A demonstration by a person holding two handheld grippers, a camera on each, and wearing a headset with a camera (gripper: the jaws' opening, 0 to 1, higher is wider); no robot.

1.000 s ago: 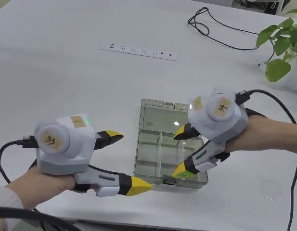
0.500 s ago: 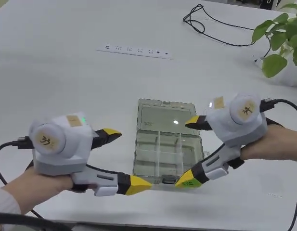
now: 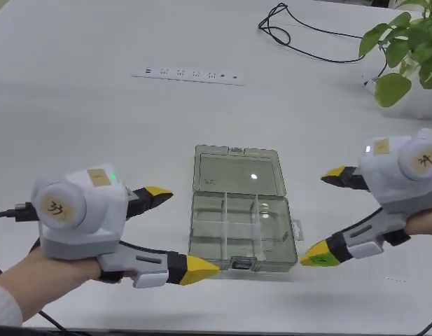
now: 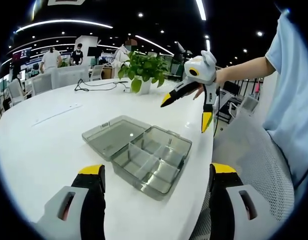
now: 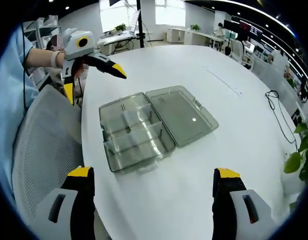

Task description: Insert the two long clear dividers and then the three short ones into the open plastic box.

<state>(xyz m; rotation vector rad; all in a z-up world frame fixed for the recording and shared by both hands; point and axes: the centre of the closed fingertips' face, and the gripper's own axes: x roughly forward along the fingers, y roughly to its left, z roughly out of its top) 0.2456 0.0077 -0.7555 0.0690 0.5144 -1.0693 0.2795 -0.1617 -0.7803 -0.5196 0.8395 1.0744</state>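
Right claw (image 3: 321, 214) farther from translucent box (image 3: 238, 172)

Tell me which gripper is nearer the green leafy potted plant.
Right. The right gripper is on the same side of the open clear plastic box as the green leafy potted plant; the left gripper is on the box's far side, farther away.

right tool (image 3: 321, 214) drawn back from over the box (image 3: 240, 224), now hanging apart from it, box lying uncovered, ahead of the tool's tips
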